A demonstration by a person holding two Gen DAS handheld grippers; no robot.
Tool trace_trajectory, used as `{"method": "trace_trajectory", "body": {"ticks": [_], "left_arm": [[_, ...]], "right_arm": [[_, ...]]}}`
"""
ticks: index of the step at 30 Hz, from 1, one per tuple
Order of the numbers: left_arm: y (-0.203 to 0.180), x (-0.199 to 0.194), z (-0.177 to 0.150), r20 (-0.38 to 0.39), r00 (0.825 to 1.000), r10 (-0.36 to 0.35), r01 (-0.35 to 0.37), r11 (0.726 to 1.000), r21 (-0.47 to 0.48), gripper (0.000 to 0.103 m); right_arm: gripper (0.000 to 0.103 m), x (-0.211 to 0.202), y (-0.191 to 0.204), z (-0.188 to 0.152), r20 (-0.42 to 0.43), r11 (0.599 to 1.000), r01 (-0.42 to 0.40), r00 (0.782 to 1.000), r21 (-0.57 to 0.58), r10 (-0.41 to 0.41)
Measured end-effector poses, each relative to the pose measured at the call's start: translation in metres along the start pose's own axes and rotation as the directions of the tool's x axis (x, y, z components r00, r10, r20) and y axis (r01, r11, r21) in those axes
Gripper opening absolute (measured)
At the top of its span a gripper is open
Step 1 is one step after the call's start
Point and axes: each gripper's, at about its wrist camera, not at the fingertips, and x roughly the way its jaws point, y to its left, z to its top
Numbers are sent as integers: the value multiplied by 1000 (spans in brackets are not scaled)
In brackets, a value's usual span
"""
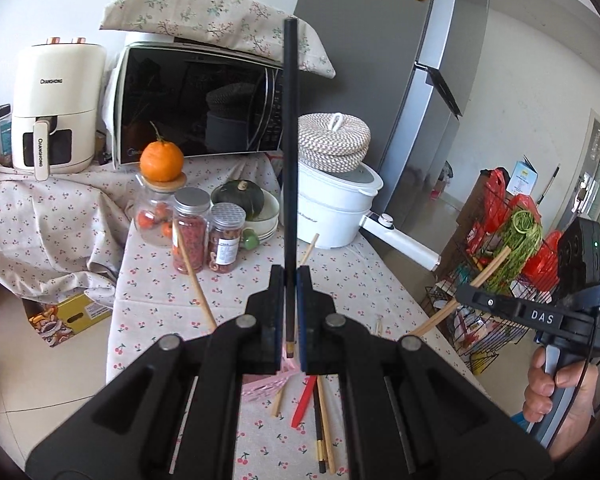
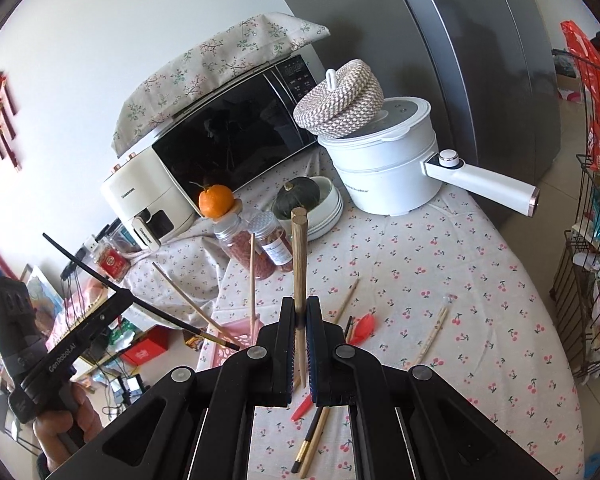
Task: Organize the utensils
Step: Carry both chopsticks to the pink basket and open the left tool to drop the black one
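Observation:
My left gripper (image 1: 290, 276) is shut on a black chopstick (image 1: 290, 152) that stands upright above the table; it also shows in the right wrist view (image 2: 112, 286), with its tip over a pink basket (image 2: 236, 334). My right gripper (image 2: 301, 308) is shut on a wooden chopstick (image 2: 299, 256) held upright; it shows at the right of the left wrist view (image 1: 474, 286). Two wooden chopsticks (image 2: 253, 280) stand in the pink basket. A red spoon (image 2: 362, 326), a black chopstick and a wooden chopstick (image 1: 324, 424) lie on the cherry-print tablecloth (image 2: 440, 280).
A white pot (image 2: 384, 176) with a woven lid, a microwave (image 2: 236, 128), an air fryer (image 1: 56, 108), jars (image 1: 190, 230), an orange (image 1: 162, 160) and a bowl with a squash (image 2: 300, 196) stand at the back. A fridge (image 1: 380, 60) and a wire rack (image 2: 592, 240) stand right.

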Motion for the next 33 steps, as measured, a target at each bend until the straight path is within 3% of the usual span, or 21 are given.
{"method": "trace_trajectory", "body": {"ticks": [5,9,21,22,26,30,33], "left_arm": [[26,23,-10,-64,996,60,-63,997,-51,7],[45,43,-21,-127,990,65,-80,990,-115,7],[52,72,-33,-227,971,79,-106,988,-110,7],[52,72,-34,-234,969,83,-111,988,-108,12],[51,65,-33,-243,965,97,-124,987,-99,56],[44,56,-33,-278,953,119,-142,988,-64,76],[39,51,-33,-317,937,148,-158,987,-6,83]], "right_arm": [[5,3,9,-2,-10,999,-15,1000,-29,15],[5,-2,17,-1,12,998,-35,999,-48,35],[5,-4,21,2,35,998,-49,998,-48,51],[5,-6,22,3,41,997,-52,998,-51,55],[5,-15,27,5,77,996,-72,994,-60,77],[5,-17,34,7,108,993,-93,989,-67,100],[5,-13,38,7,124,992,-113,985,-64,120]]}}
